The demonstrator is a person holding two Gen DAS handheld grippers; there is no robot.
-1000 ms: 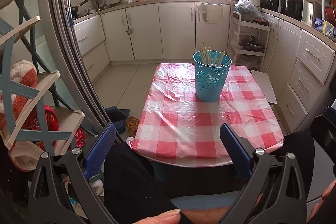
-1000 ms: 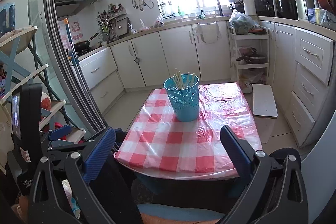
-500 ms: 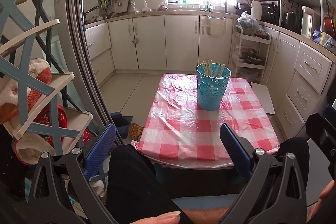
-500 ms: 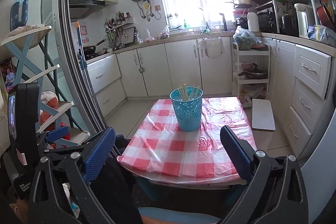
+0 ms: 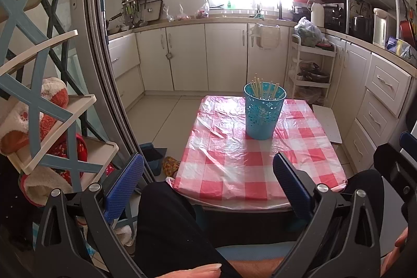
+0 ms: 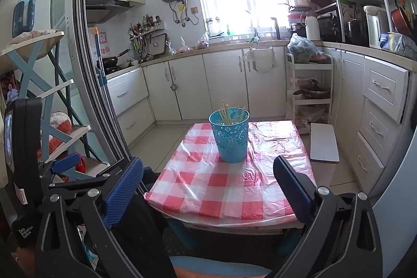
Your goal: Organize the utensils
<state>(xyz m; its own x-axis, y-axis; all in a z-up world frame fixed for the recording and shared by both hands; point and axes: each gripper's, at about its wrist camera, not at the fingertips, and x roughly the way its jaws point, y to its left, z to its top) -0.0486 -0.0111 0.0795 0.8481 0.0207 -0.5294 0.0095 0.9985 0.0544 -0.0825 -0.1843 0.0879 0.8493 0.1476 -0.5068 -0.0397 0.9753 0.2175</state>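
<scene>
Both the left gripper [image 5: 208, 179] and right gripper [image 6: 208, 179] have jaws spread wide with nothing in them, and the blue cup [image 5: 263, 113] of chopsticks [image 5: 260, 90] sits on the desk [image 5: 234, 168] at about 12 o'clock, well beyond them.

A turquoise perforated plastic cup [image 6: 230, 137] holding pale wooden chopsticks [image 6: 230, 115] stands upright on the red-and-white checked tablecloth [image 6: 208, 189]. Near of the cup, the right gripper [image 6: 208, 189] hangs with jaws spread wide, holding nothing.

Turquoise perforated cup [image 5: 263, 113] on red-and-white checked tablecloth [image 5: 250, 168]; blue-padded black tongs [image 5: 208, 180].
</scene>
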